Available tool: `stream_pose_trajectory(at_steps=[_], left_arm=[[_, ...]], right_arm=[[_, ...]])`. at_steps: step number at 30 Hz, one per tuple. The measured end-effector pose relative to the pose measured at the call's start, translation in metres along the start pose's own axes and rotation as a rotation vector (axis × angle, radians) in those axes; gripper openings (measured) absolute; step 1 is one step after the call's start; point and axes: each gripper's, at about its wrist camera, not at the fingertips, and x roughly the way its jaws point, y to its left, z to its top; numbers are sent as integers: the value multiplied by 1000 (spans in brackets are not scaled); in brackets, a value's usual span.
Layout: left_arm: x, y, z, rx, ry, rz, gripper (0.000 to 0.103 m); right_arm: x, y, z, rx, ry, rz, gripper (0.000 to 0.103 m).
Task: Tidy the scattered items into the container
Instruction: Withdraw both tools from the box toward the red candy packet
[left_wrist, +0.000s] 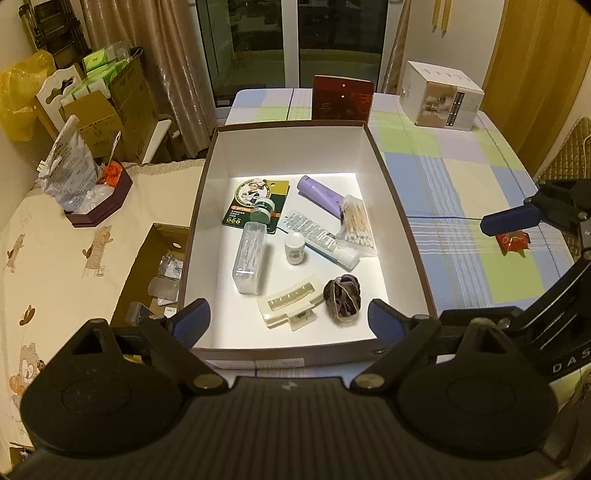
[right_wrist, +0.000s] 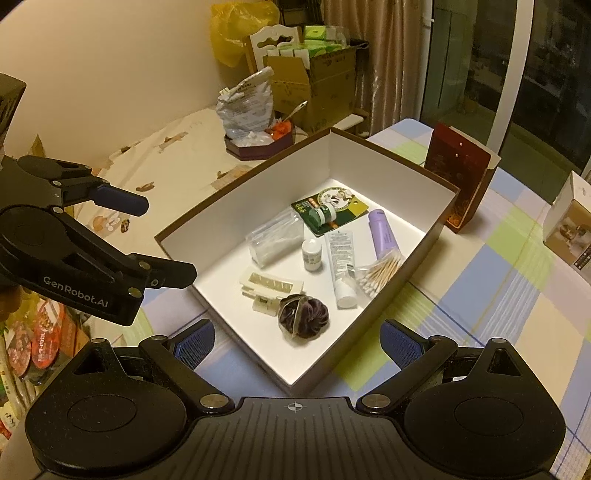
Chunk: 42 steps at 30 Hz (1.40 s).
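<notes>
Red snack packet left on tablecloth, at 3 o'clock from box: light, crinkly, slippery; to be pinched across middle. Left gripper and right gripper both spread open, nothing held.

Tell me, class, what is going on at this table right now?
A person holds a claw in each hand over a large open box on a checked tablecloth. Both the left claw and the right claw are open and hold nothing. The box already holds a purple tube, cotton swabs, a hair clip and a scrunchie. A small red packet lies outside on the cloth.
</notes>
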Motion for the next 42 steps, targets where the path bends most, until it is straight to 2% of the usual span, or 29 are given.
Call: stream_pose_trajectory(at_steps=[15,24,33,38,42], left_arm=[[-22,-26,-22,8,5,-22,93],[-33,-47,-30,18,-8,-47,93],[-25,-97,-49,62,-12,-80,93],[-14,-129,-55,89,4,-132,93],[-5,-151,-58,120,13,-135,93]], right_arm=[[-32,4,-35,34,-20,-9,101],[-57,-5,-63,114,-58,-30,101],[-80,-26,-132,270,-74,-176,101],[-93,-55,-173,406,-61,-238,101],[-102,-72,-197,455,-46,-299,101]])
